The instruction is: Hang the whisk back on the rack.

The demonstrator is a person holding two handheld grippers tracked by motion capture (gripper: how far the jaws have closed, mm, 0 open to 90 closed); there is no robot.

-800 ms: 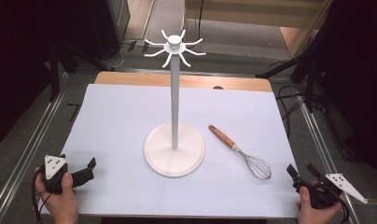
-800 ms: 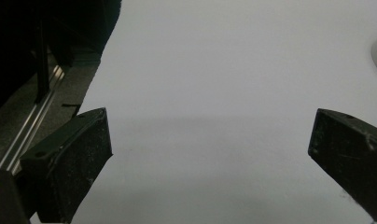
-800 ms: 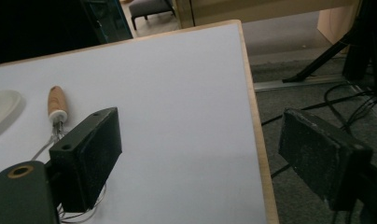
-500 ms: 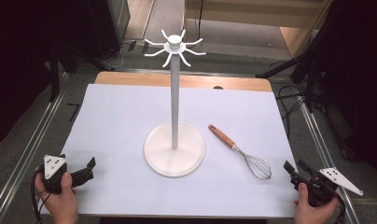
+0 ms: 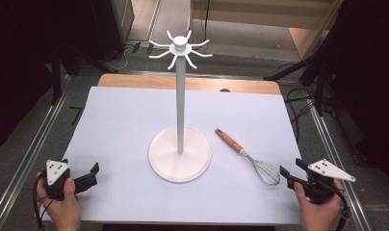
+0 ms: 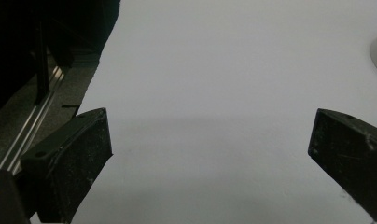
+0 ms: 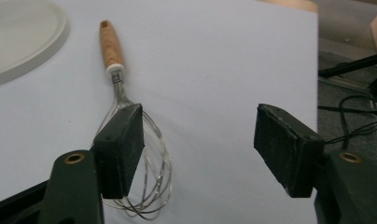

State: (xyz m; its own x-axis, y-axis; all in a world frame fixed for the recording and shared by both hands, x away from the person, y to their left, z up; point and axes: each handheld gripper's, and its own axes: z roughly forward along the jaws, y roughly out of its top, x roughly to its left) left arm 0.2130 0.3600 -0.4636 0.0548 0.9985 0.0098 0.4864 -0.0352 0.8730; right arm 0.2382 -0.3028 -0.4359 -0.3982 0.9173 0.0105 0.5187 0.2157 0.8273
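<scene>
Right gripper view, whisk beside (left of) tool

The black two-jaw left gripper and right gripper each carry a grey three-cornered plate with small dark dots. Brass-coloured rivets sit at the right jaws' bases.

no text, label, brand, number or sign can be read anywhere in these views
</scene>
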